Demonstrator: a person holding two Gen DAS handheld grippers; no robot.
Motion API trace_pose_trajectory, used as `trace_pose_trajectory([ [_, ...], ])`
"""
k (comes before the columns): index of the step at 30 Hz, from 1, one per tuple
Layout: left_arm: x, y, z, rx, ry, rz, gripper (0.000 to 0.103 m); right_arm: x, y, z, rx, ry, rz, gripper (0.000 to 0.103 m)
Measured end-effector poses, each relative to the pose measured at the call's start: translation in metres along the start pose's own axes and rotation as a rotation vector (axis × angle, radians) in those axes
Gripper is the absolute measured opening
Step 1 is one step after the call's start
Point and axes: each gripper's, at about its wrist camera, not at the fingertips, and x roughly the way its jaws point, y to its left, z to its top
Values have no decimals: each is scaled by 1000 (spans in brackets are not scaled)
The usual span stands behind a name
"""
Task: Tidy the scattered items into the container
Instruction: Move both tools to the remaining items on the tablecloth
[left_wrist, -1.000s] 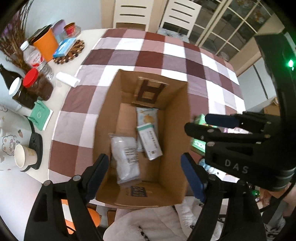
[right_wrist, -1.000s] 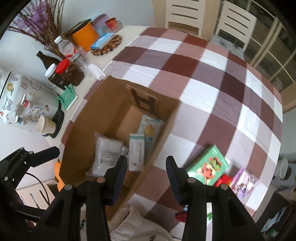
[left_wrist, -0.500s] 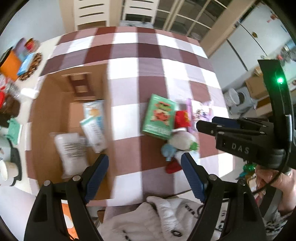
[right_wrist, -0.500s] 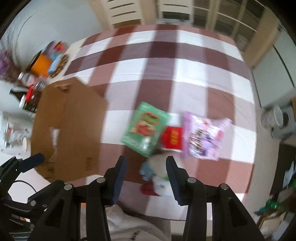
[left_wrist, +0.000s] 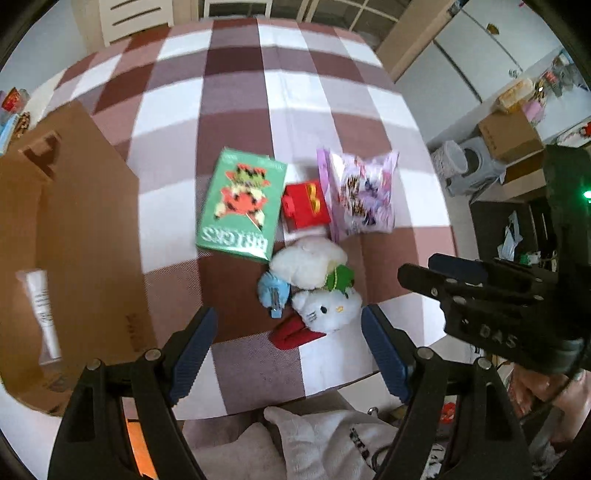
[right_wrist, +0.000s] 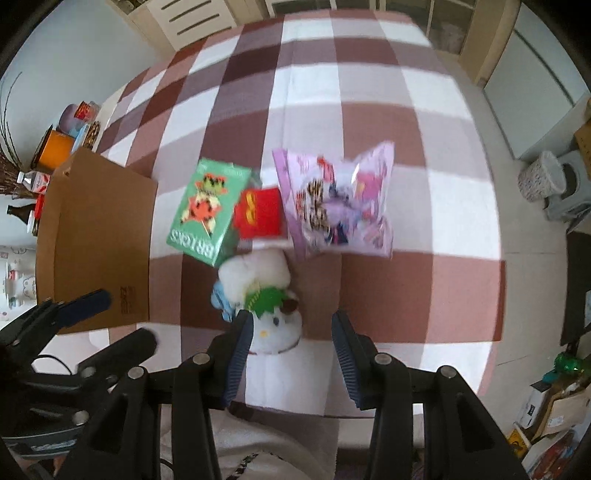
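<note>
The green box in front of me reads "BRICKS" in white capitals along its near edge, upside down from where I stand. My right gripper carries the white letters "DAS" on its black body. Small dark print on the cardboard box at my left is too blurred to read.

Both wrist views look steeply down on the checked tablecloth, sharing the scattered toys.

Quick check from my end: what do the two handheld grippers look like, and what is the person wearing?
Both the left gripper and the right gripper have black bolted frames with ribbed blue pads on the fingers. Seen from the left wrist, the right gripper's body shows white "DAS" lettering and a green light. The person wears a fuzzy white garment.
</note>
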Motion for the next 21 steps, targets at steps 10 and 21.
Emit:
trace_pose_trajectory([
  [10, 60, 8, -13, 12, 66, 13, 81, 32, -8, -8, -12, 45, 55, 50],
  [21, 77, 19, -32, 10, 63, 31, 81, 73, 34, 25, -157, 108, 35, 60],
])
